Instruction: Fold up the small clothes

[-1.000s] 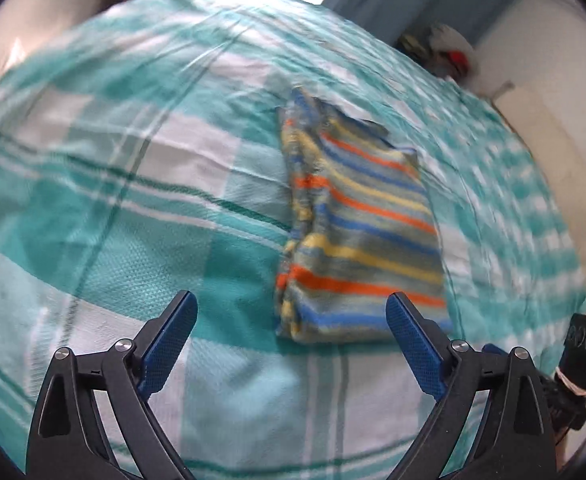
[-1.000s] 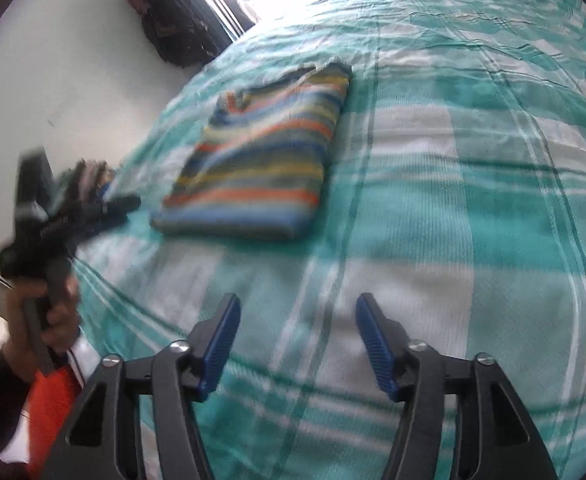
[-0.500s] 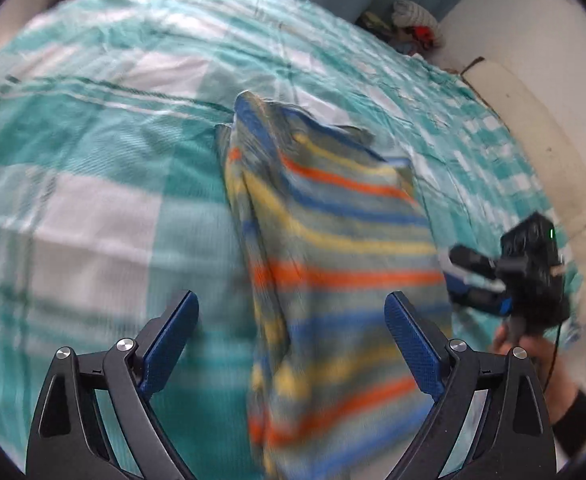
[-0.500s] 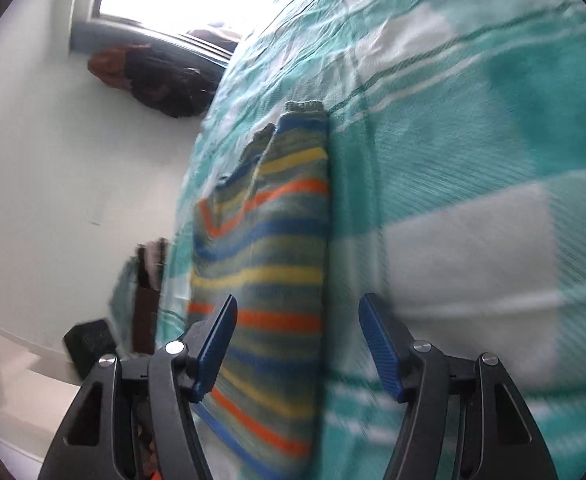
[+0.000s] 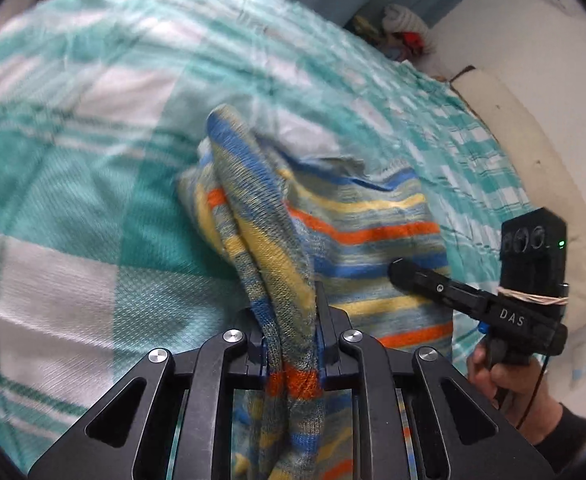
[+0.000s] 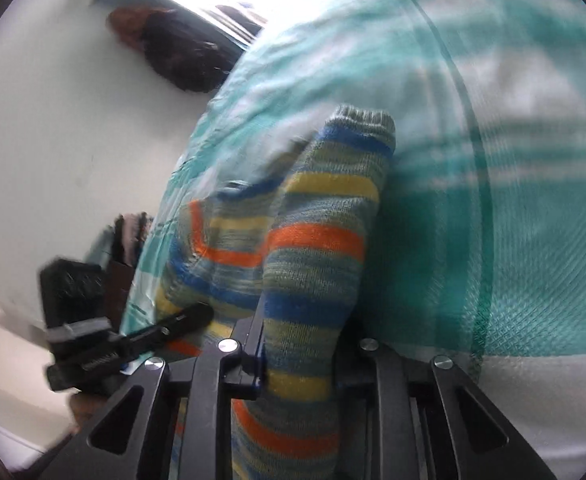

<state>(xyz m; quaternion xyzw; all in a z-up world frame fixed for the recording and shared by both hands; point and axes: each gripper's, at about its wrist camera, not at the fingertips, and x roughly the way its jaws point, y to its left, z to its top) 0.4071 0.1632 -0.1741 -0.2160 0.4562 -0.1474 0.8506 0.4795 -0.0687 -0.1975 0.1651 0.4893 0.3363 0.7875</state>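
A knit garment [image 5: 357,232] striped in blue, yellow, orange and grey lies folded on the teal-and-white checked bedcover [image 5: 73,200]. My left gripper [image 5: 293,320] is closing, and its pads pinch a bunched fold at the garment's near left edge, which rises in a ridge. In the right wrist view my right gripper [image 6: 299,344] is closing too, clamped on the garment's [image 6: 321,240] near right edge. Each view shows the other gripper beside it: the right gripper [image 5: 473,304] over the cloth, the left gripper [image 6: 189,318] at the garment's far side.
A cream cushion [image 5: 533,160] lies along the bed's right side by a white wall. A pile of clothes [image 5: 401,28] sits past the far corner. Dark clothing [image 6: 173,52] hangs near the bright window. A person's hand [image 5: 509,392] holds the right gripper's handle.
Both grippers came forward onto the garment's near edge and went from wide open to clamped on the fabric, which now bunches up between the jaws.
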